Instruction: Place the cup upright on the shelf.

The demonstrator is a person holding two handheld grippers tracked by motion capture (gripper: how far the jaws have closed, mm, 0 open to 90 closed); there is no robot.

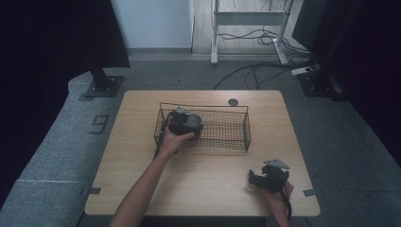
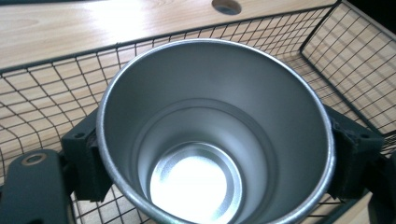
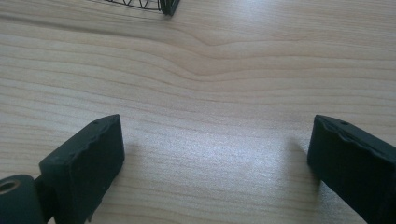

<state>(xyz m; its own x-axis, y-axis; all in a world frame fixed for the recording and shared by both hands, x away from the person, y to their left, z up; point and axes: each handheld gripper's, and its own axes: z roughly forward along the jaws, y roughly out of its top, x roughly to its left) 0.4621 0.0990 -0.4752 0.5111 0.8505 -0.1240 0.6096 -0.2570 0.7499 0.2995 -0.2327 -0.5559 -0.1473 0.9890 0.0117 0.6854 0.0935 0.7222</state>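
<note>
Clamping a steel cup (image 2: 215, 135), left tongs (image 1: 187, 122); right tongs (image 3: 215, 163) wide apart.

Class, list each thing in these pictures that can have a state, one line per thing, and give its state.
Left gripper: shut on the steel cup, held over the wire basket.
Steel cup: empty, mouth toward the camera, clamped on both sides.
Wire basket: standing on the table, open at the top.
Right gripper: open, jaws wide apart, nothing between them, low over the table.
</note>
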